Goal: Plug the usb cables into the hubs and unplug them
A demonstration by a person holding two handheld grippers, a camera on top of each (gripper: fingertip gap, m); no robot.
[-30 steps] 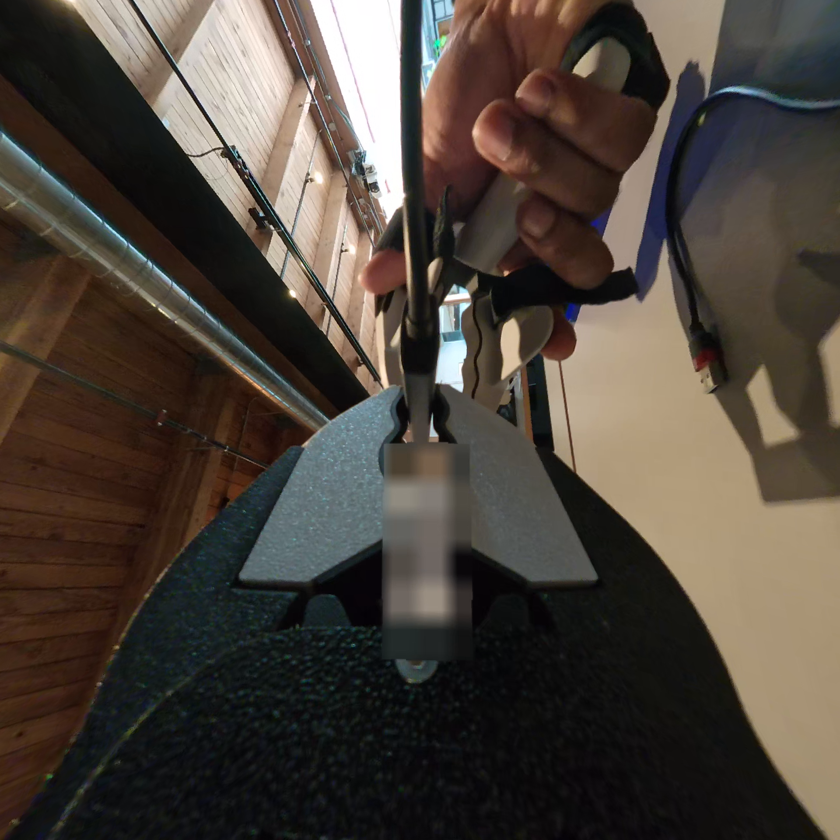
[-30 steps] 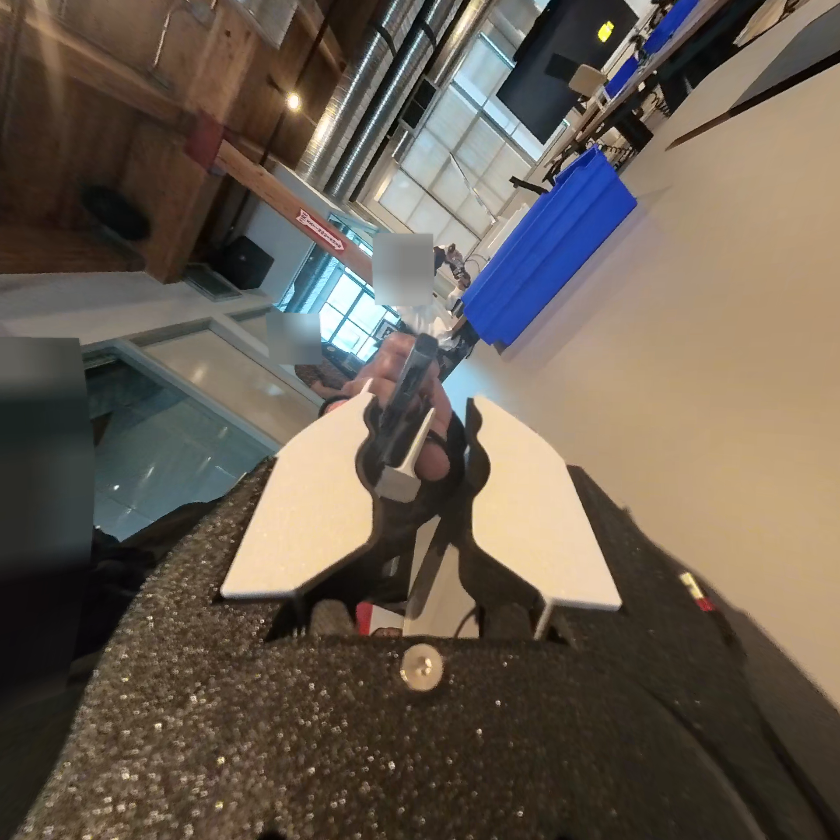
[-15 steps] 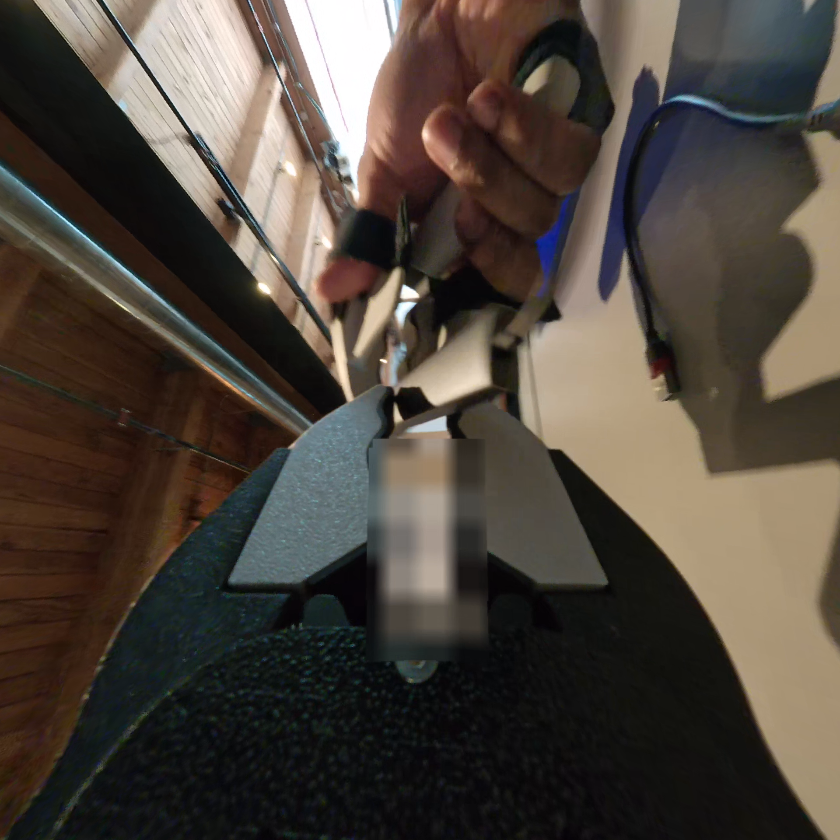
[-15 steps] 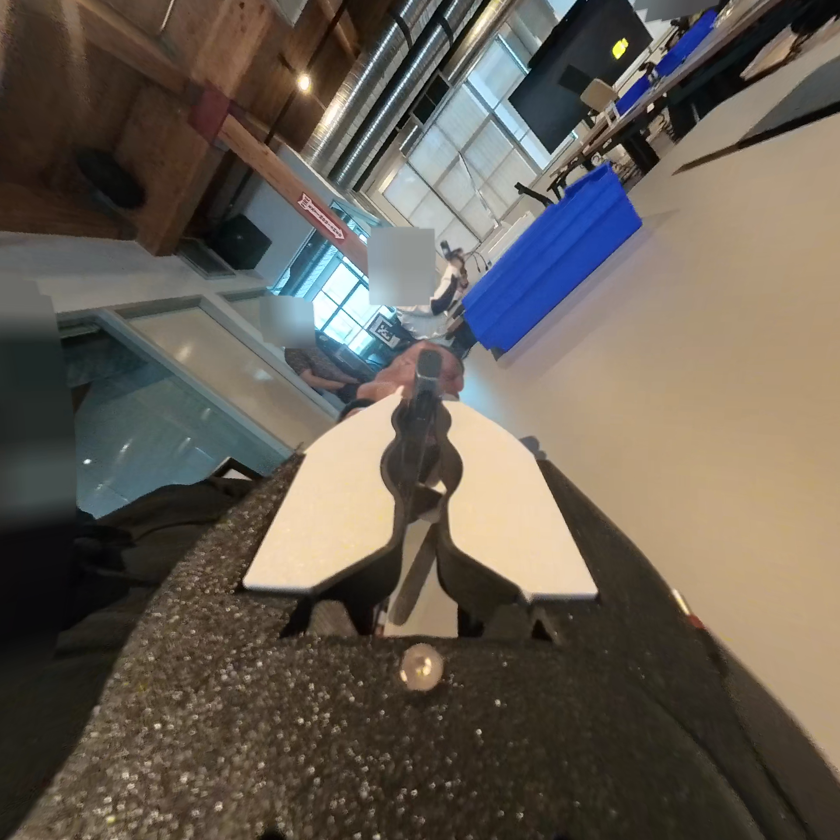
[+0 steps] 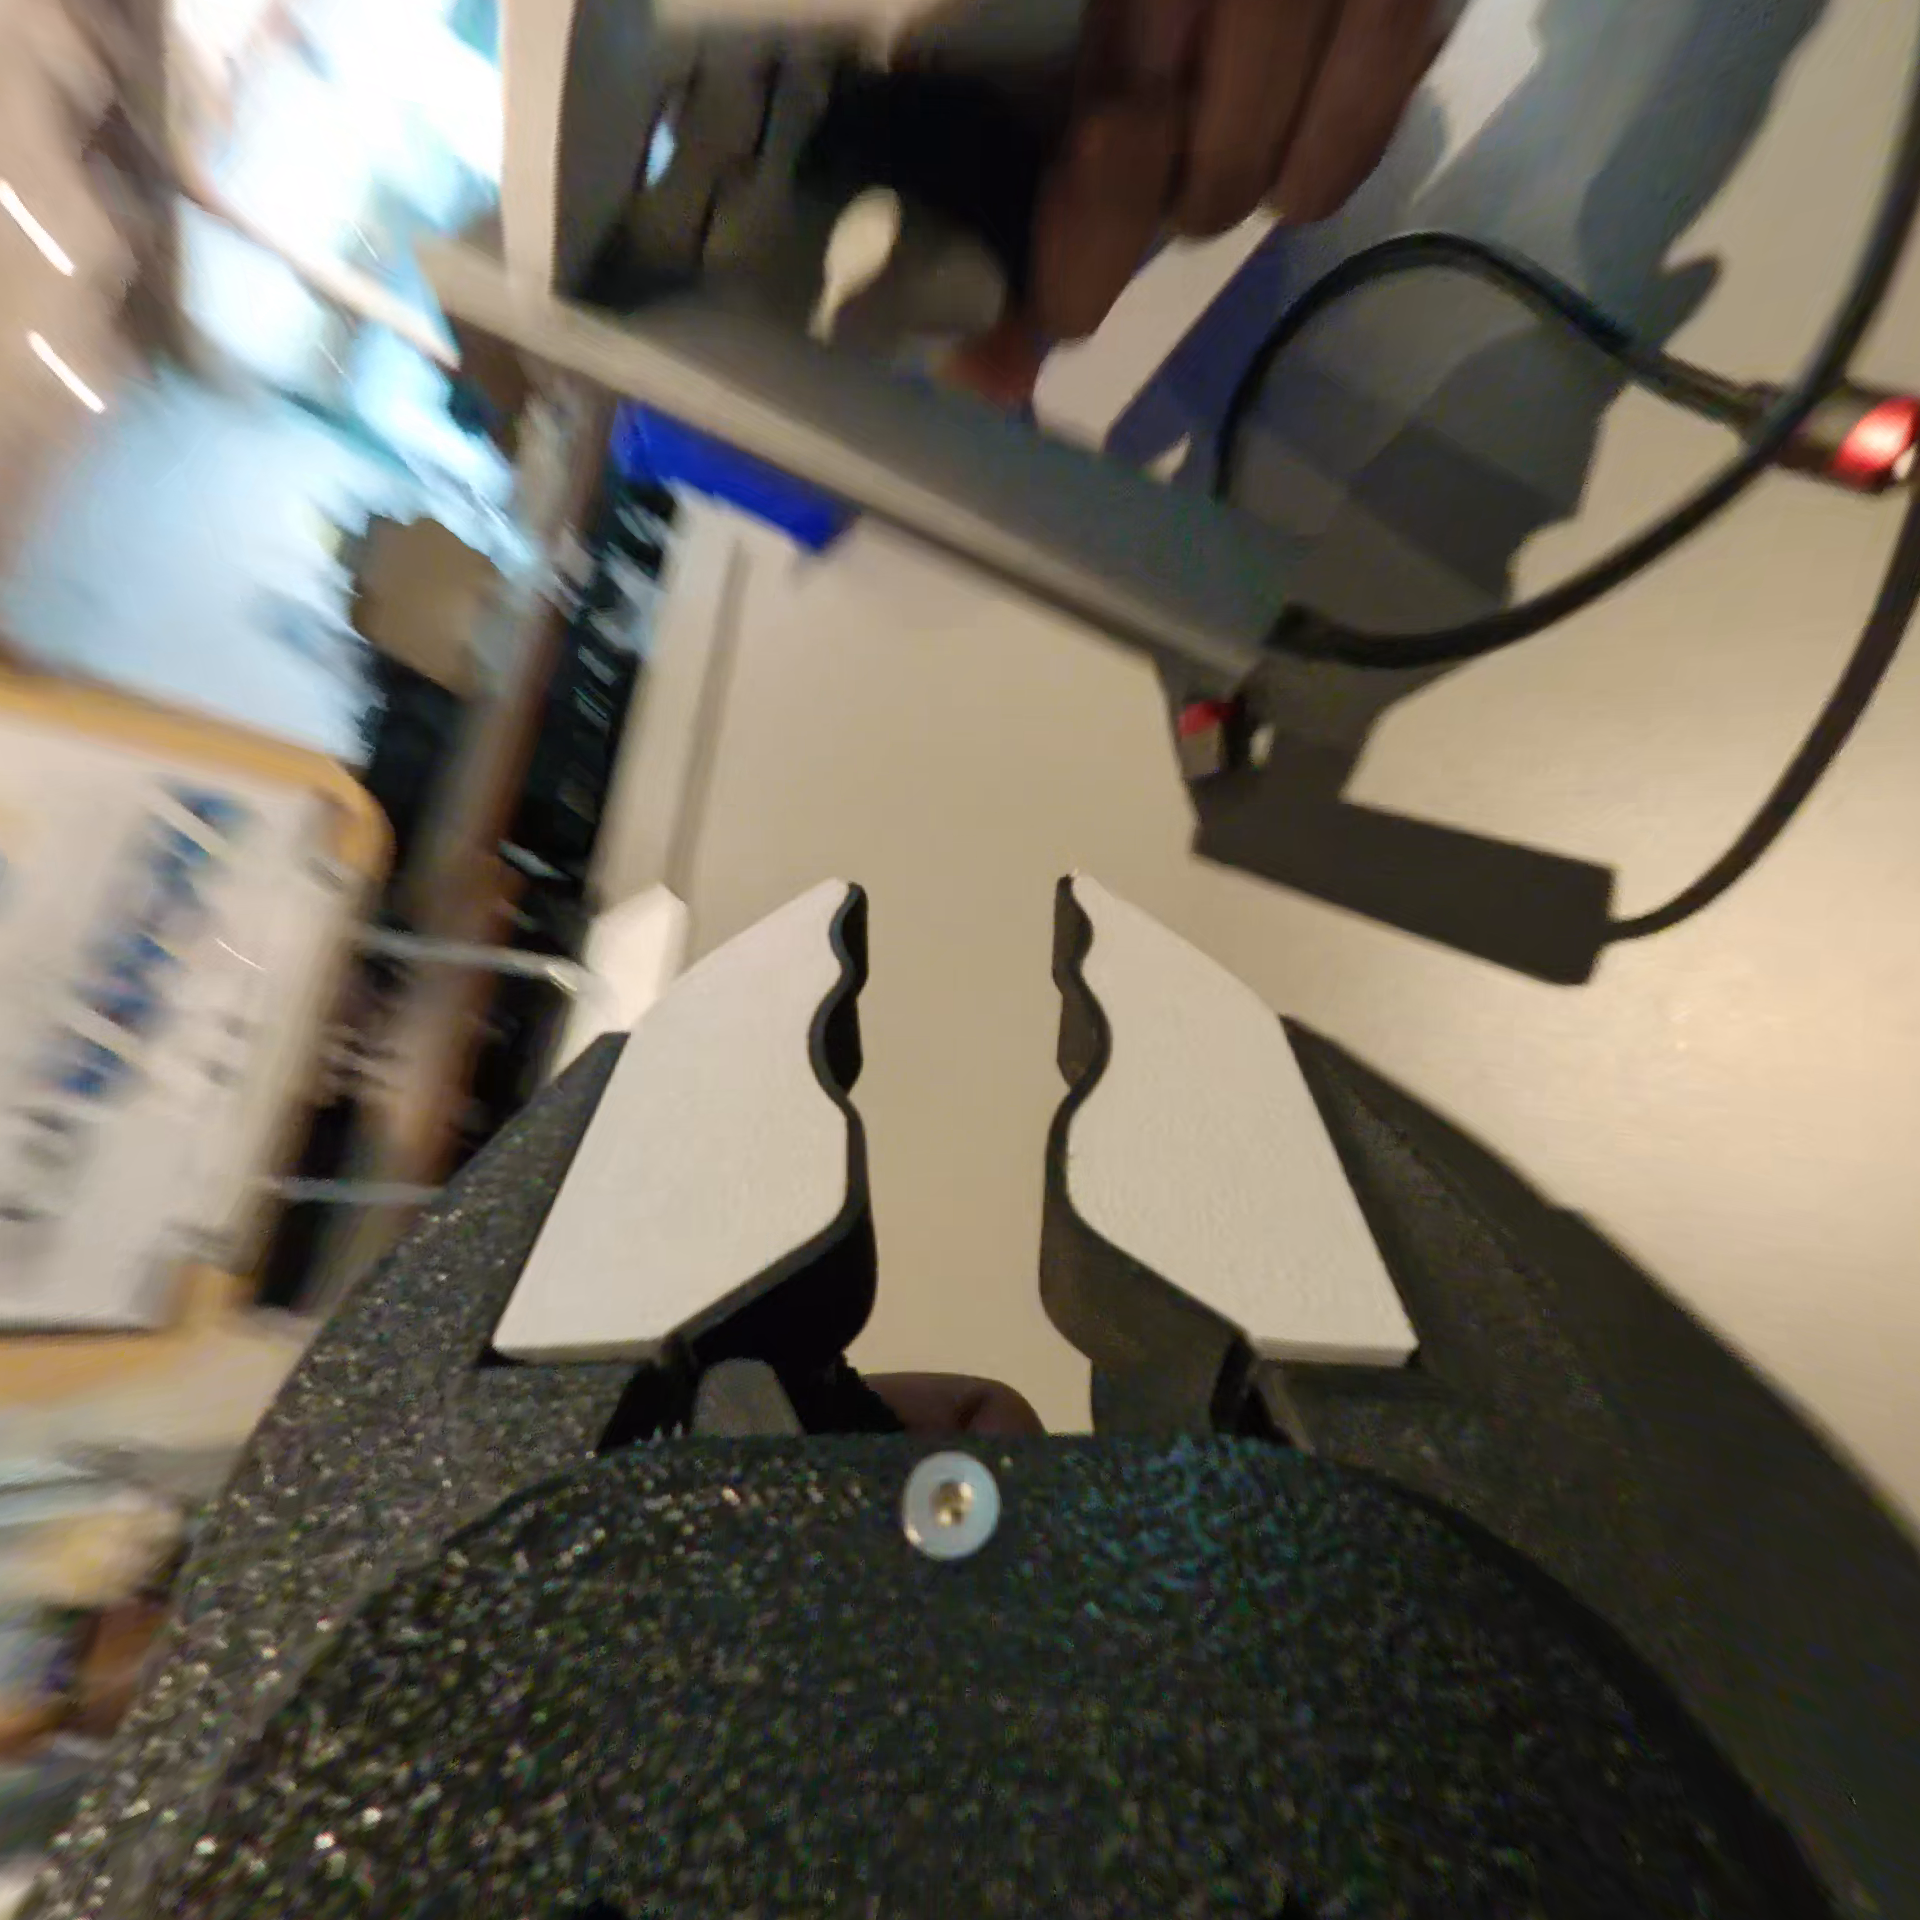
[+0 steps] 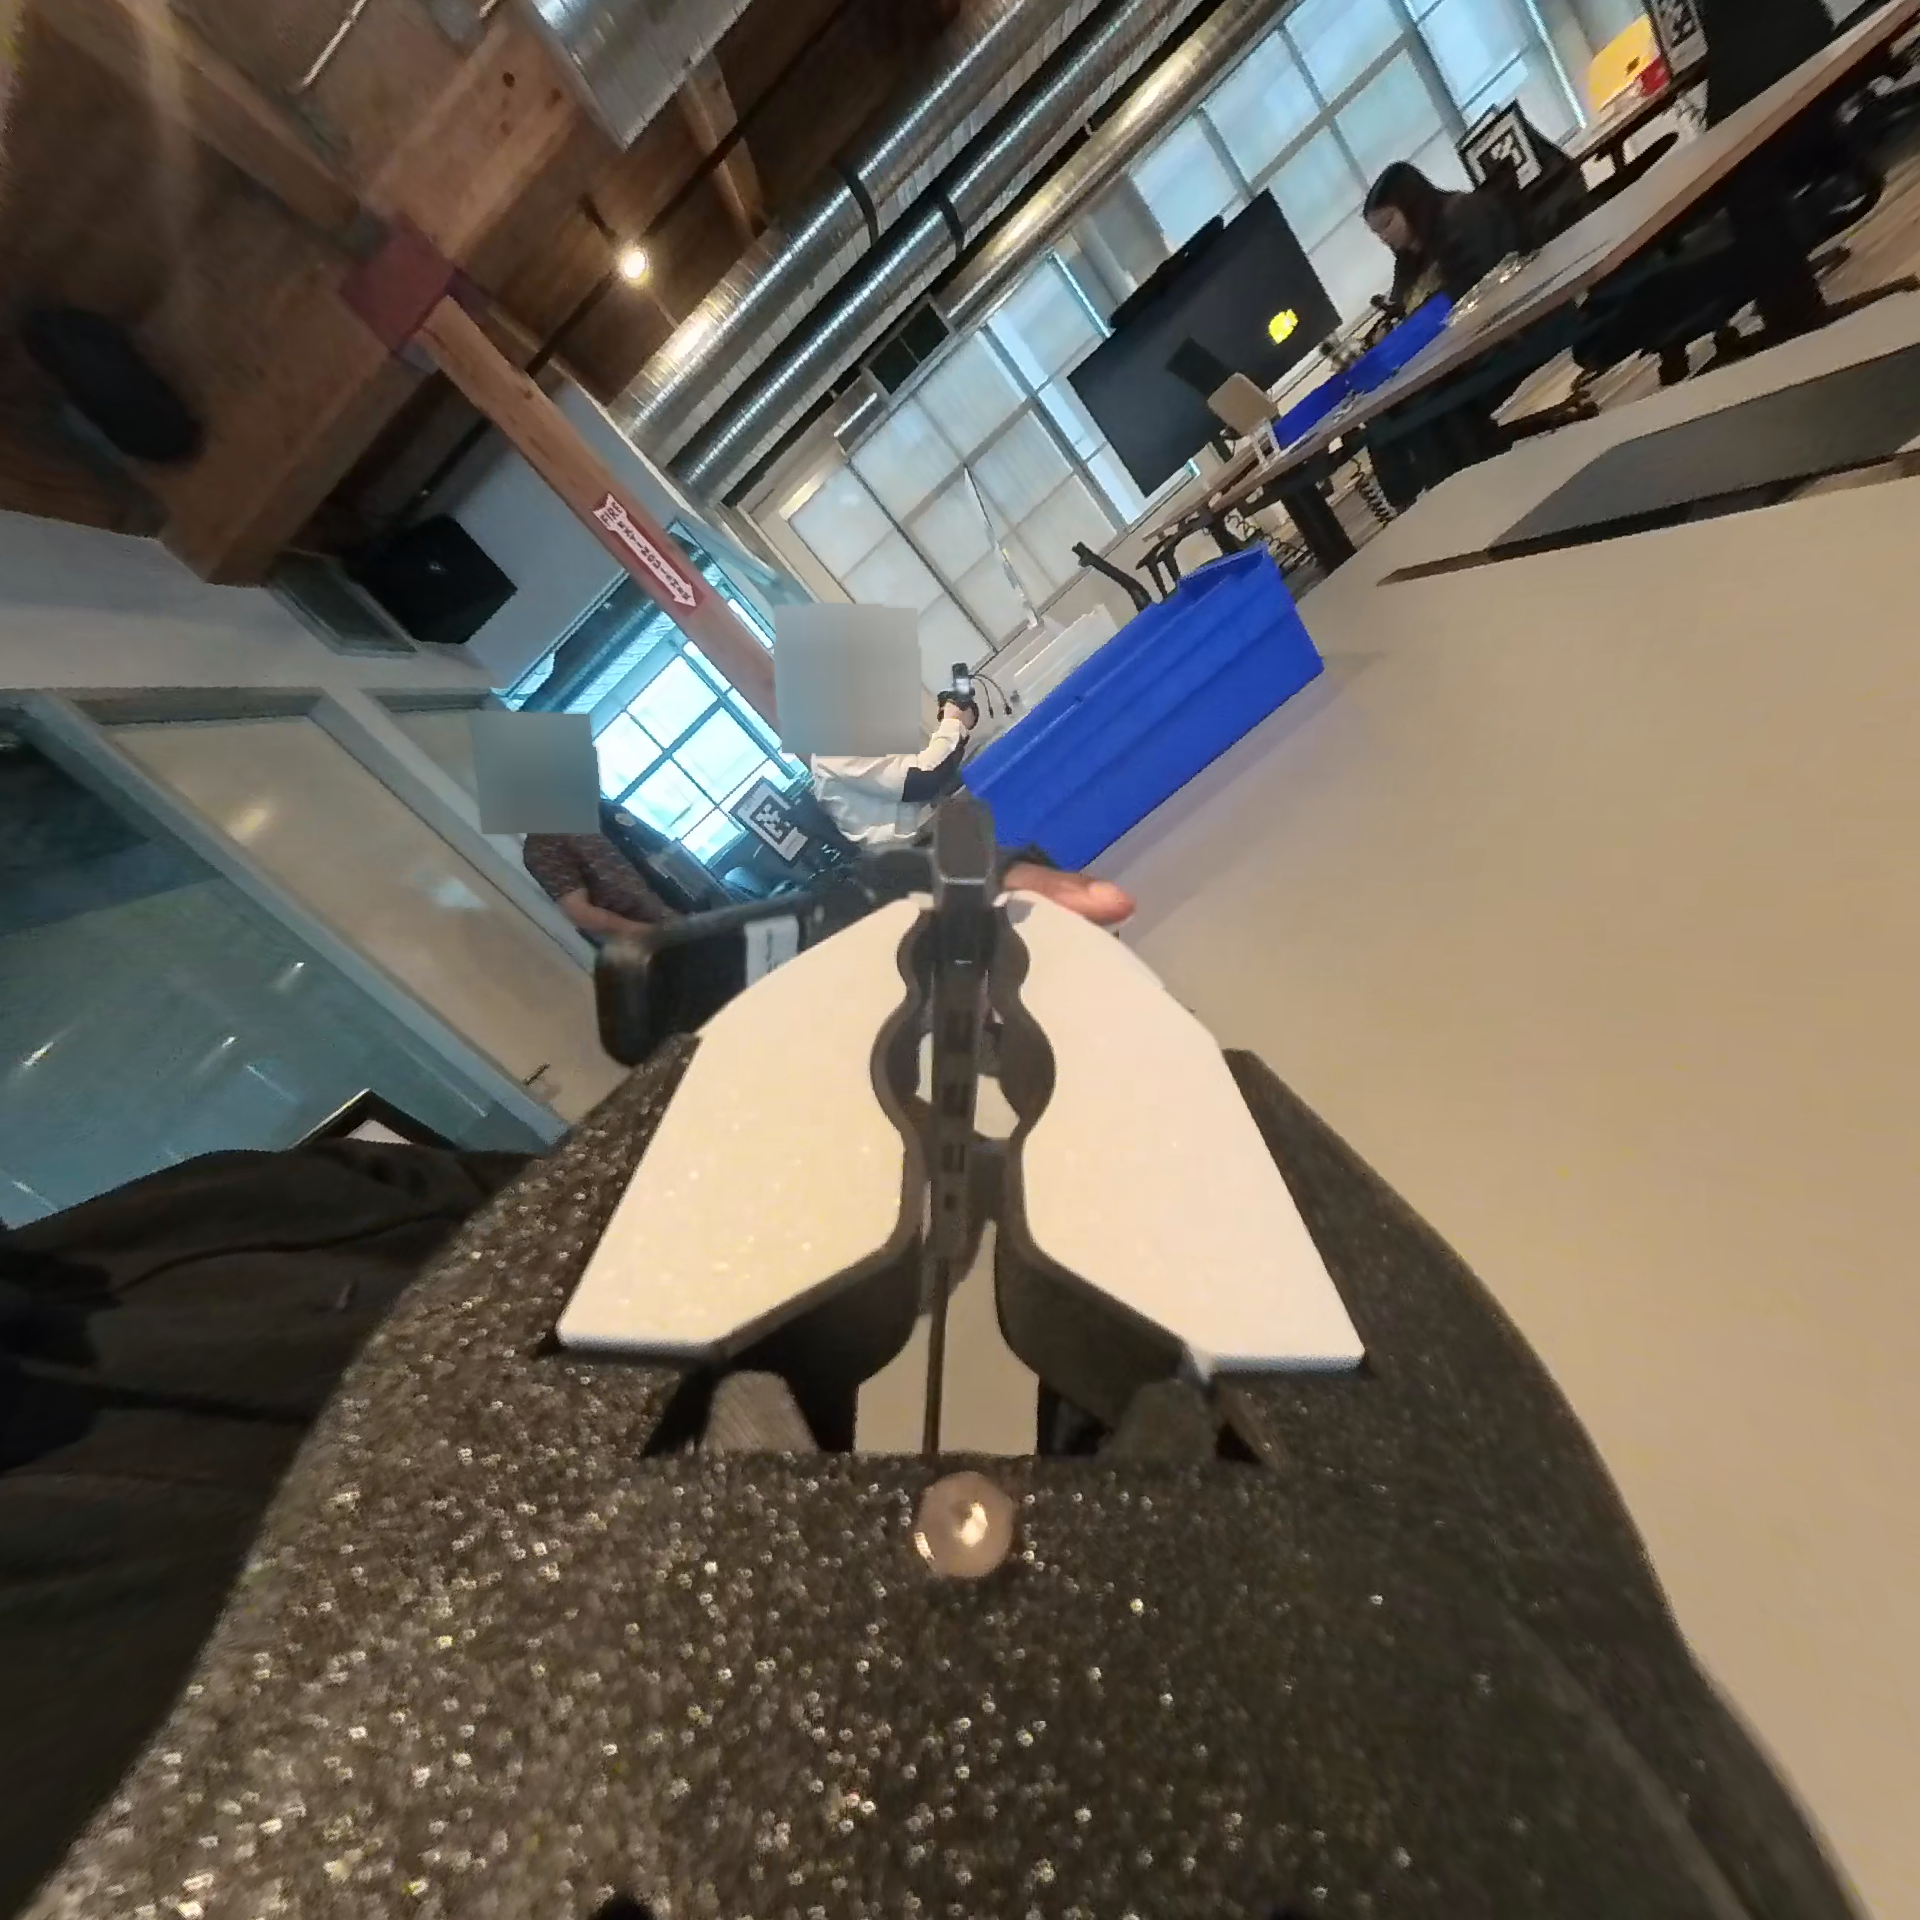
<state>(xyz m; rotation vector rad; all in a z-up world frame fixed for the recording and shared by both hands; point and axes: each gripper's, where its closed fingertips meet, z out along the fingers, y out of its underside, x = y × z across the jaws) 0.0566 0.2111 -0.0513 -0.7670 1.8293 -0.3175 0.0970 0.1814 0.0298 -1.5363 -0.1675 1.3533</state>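
My left gripper (image 5: 956,894) is open and empty above the white table (image 5: 935,779). Ahead of it a long grey USB hub (image 5: 883,436) hangs in the air, held at its far end by a blurred hand (image 5: 1195,125). The hub's black lead runs off its near end. A black USB cable (image 5: 1403,244) with red plugs (image 5: 1870,447) lies on the table behind. My right gripper (image 6: 961,909) is shut on the hub (image 6: 961,852), seen edge-on between the fingers.
A blue bin (image 6: 1143,707) stands on the table (image 6: 1558,935) beyond the grippers. The left tool's black body (image 6: 675,977) lies past the right fingertips. People sit at the far side. The left wrist view is motion-blurred on its left.
The hub passed from the left gripper to the right. The right jaws closed on it; the left jaws opened and pulled back and turned toward the table.
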